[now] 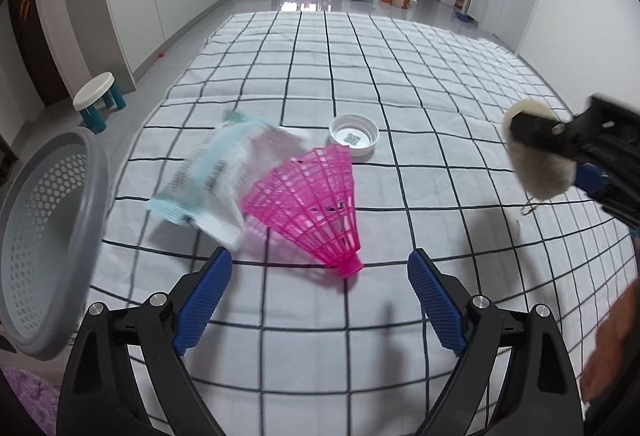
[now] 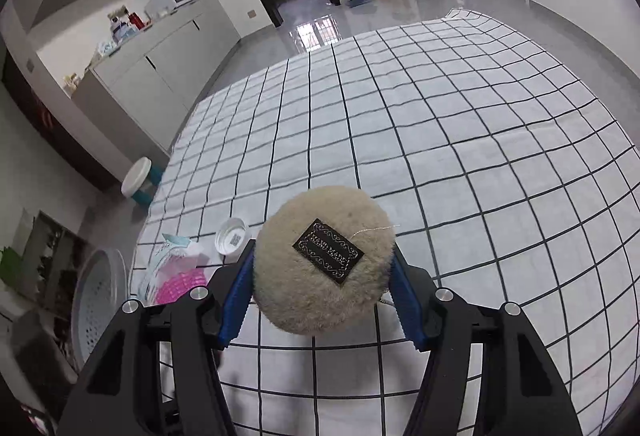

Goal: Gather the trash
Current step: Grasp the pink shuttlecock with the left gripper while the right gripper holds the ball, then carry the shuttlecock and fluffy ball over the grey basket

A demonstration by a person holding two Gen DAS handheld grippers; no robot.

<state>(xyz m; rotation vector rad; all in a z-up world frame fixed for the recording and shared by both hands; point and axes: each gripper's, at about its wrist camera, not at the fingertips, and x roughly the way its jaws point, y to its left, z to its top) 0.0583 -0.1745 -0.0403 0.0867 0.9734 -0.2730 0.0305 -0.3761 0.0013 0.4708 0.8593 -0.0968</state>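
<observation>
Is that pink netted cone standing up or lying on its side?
Lying on its side. The pink cone rests on the checked cloth, narrow tip toward the camera, wide mouth toward the white lid.

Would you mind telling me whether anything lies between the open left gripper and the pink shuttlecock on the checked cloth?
Nothing visible does. The left gripper is open, and only bare checked cloth lies between its fingers and the pink shuttlecock. The crumpled wrapper sits to the shuttlecock's left and the white lid behind it, both off that line.

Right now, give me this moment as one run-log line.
left hand-held gripper: open, over pink shuttlecock | right hand-held gripper: shut on fluffy puff | wrapper, cap: on cloth | basket: left
</observation>
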